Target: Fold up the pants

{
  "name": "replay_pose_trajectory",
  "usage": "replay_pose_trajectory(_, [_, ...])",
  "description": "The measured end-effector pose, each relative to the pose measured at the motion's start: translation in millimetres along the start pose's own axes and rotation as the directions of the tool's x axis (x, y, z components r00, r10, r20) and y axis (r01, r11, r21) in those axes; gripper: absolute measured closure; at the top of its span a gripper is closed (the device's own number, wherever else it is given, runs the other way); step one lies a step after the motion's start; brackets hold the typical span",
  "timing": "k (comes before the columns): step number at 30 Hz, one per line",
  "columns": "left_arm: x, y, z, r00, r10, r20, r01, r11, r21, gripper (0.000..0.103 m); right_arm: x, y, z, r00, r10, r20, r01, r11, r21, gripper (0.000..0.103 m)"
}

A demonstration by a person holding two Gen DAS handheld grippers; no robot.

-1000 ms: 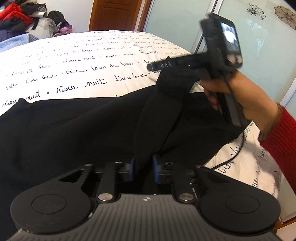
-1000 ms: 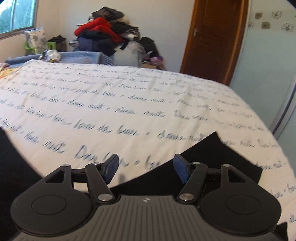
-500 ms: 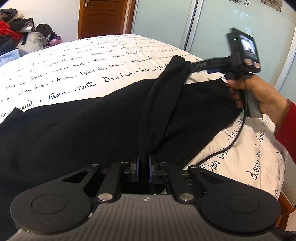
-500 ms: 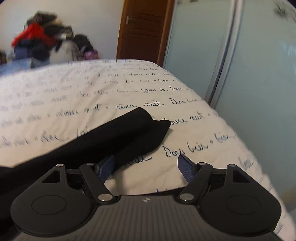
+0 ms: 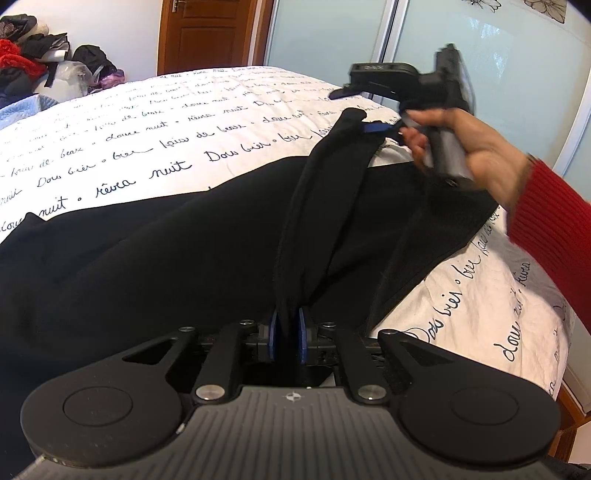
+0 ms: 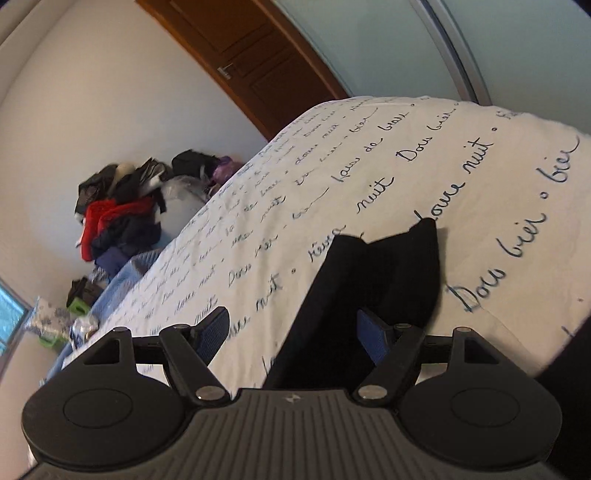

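Note:
Black pants (image 5: 147, 266) lie spread on the bed. My left gripper (image 5: 288, 334) is shut on a bunched strip of the pants, which runs taut up and away to its far end (image 5: 351, 118). My right gripper (image 5: 354, 110), held by a hand in a red sleeve, hovers at that far end with its fingers apart. In the right wrist view the right gripper (image 6: 291, 334) is open, tilted, and the pants' end (image 6: 376, 277) lies between its blue fingertips (image 6: 371, 338) without being clamped.
The bed has a white cover (image 5: 155, 122) with dark script. A pile of clothes (image 6: 118, 214) sits past the far side. A wooden door (image 5: 207, 33) and frosted sliding panels (image 5: 517, 55) stand behind. The bed edge (image 5: 550, 373) is at the right.
The right gripper has rolled sideways and moved around the far end of the lifted strip, which now lies between its open fingers. The left gripper stays clamped on the pants.

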State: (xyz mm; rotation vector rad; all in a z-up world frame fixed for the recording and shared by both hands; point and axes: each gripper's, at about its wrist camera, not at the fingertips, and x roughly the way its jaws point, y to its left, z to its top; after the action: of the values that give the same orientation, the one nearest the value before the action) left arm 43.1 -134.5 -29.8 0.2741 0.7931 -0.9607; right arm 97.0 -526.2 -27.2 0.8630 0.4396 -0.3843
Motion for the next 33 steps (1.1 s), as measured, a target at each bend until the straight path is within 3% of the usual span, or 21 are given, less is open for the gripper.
replay_pose_trajectory(2, [0, 0, 0, 1.0, -0.002, 0.0, 0.002, 1.0, -0.003, 0.087, 14, 0, 6, 1.0, -0.019, 0.005, 0.019, 1.0, 0.02, 0.033])
replay_pose_trajectory(3, [1, 1, 1, 1.0, -0.009, 0.002, 0.009, 1.0, -0.01, 0.084, 19, 1, 8, 1.0, -0.03, 0.004, 0.03, 0.999, 0.021, 0.044])
replay_pose_trajectory(4, [1, 2, 1, 1.0, -0.016, 0.003, 0.016, 1.0, -0.018, 0.083, 25, 1, 9, 0.999, -0.043, 0.004, 0.042, 0.999, 0.02, 0.063])
replay_pose_trajectory(6, [2, 3, 3, 1.0, -0.025, 0.005, 0.025, 0.999, -0.027, 0.078, 30, -5, 10, 0.998, -0.062, -0.004, 0.062, 0.998, 0.03, 0.089])
replay_pose_trajectory(7, [3, 3, 4, 1.0, -0.029, 0.007, 0.029, 0.999, -0.025, 0.077, 30, -7, 9, 0.999, -0.048, -0.004, 0.048, 0.998, 0.04, 0.096])
replay_pose_trajectory(14, [9, -11, 10, 0.999, -0.026, 0.029, 0.025, 0.999, 0.041, 0.055, -21, -12, 12, 0.994, 0.04, 0.102, -0.04, 0.999, 0.001, 0.098])
replay_pose_trajectory(17, [14, -19, 13, 0.999, 0.003, 0.053, -0.007, 0.997, 0.083, 0.053, -55, -5, 20, 0.984, 0.068, 0.163, -0.059, 0.996, -0.061, 0.098])
replay_pose_trajectory(20, [19, -25, 15, 0.997, 0.037, 0.065, -0.044, 0.994, 0.103, 0.059, -85, 1, 25, 0.975, 0.073, 0.209, -0.045, 0.99, -0.134, 0.098])
replay_pose_trajectory(21, [21, -27, 16, 0.996, 0.052, 0.065, -0.059, 0.992, 0.109, 0.07, -93, 1, 26, 0.974, 0.074, 0.215, -0.042, 0.988, -0.148, 0.098])
replay_pose_trajectory(24, [25, -36, 17, 0.994, 0.082, 0.07, -0.091, 0.985, 0.148, 0.083, -104, -5, 28, 0.973, 0.068, 0.219, -0.035, 0.988, -0.148, 0.098])
replay_pose_trajectory(28, [24, -43, 15, 0.987, 0.125, 0.102, -0.142, 0.974, 0.178, 0.088, -112, -27, 27, 0.978, 0.043, 0.206, -0.018, 0.992, -0.123, 0.098])
replay_pose_trajectory(31, [22, -41, 20, 0.981, 0.149, 0.126, -0.167, 0.975, 0.144, 0.089, -107, -34, 28, 0.987, 0.039, 0.156, -0.021, 0.993, -0.114, 0.098])
replay_pose_trajectory(33, [14, -41, 25, 0.962, 0.197, 0.189, -0.219, 0.97, 0.104, 0.089, -111, -29, 30, 0.983, 0.065, 0.171, -0.044, 0.991, -0.124, 0.098])
